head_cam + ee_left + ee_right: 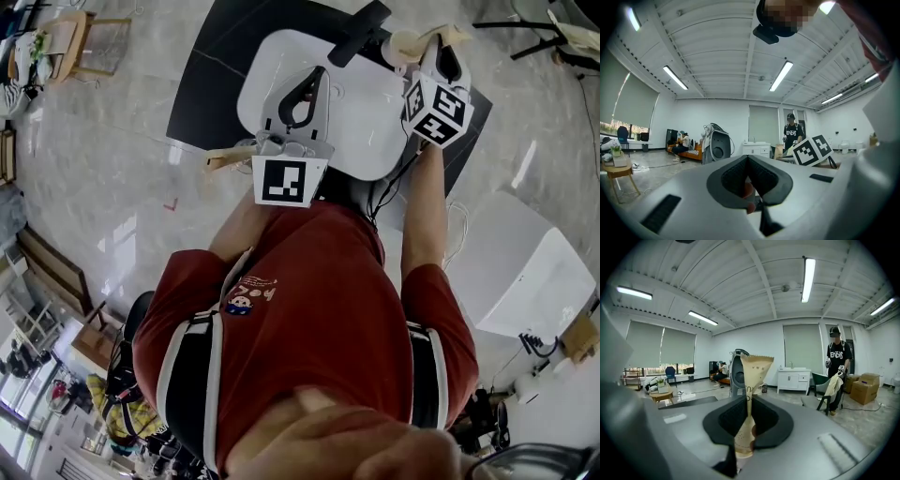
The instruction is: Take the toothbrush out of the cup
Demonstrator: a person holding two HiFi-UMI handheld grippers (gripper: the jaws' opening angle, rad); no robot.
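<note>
Since the right gripper view looks straight along the jaws, this one's easy to call: the right gripper [749, 414] is clamped on the toothbrush [754, 373], which is in a tan paper wrapper with a zigzag top edge. The wrapper stands upright at the middle of the frame, pinched low between the dark pads, with its top sticking up past them.

In the head view that gripper sits at the upper right, over the edge of a white table [361, 141]. A cream round thing just left of its tip looks like the cup [406, 44] — too small to say more.

The left gripper [748, 174] has its jaws fully together. A small reddish bit shows at the lower edge of the pads, can't tell what it is. In the head view it's at upper centre over the same table, with a black mat [211, 75] underneath.
</note>
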